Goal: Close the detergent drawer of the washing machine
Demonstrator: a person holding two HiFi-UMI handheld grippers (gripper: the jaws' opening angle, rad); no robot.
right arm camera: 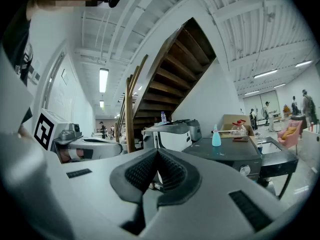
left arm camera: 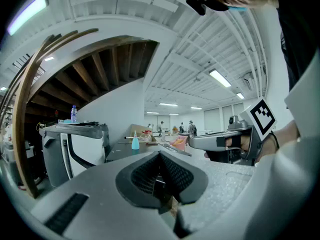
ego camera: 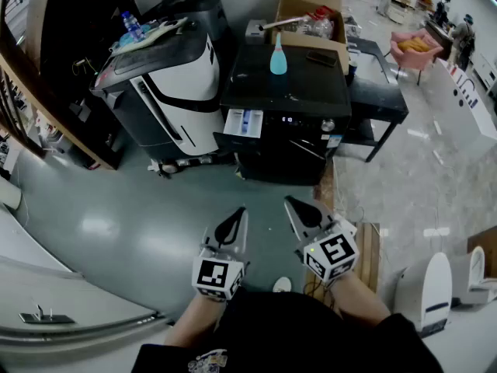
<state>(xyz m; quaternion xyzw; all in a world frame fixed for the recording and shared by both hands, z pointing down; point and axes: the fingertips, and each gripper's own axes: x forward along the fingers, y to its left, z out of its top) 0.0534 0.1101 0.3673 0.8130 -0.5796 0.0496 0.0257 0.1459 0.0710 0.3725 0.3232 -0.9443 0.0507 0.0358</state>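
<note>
Both claws are fully closed with nothing between the jaws. The left gripper (ego camera: 237, 217) and right gripper (ego camera: 293, 205) are held side by side above the grey floor (ego camera: 116, 208), well apart from the black washing machine (ego camera: 299, 99). Its detergent drawer (ego camera: 243, 123) juts out at the upper left corner of the machine's front, with what looks like a blue compartment inside. A turquoise bottle (ego camera: 278, 57) stands near the back edge of the machine's top.

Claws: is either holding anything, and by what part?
Nothing held: left claw and right claw are both shut empty, well short of the open detergent drawer.
</note>
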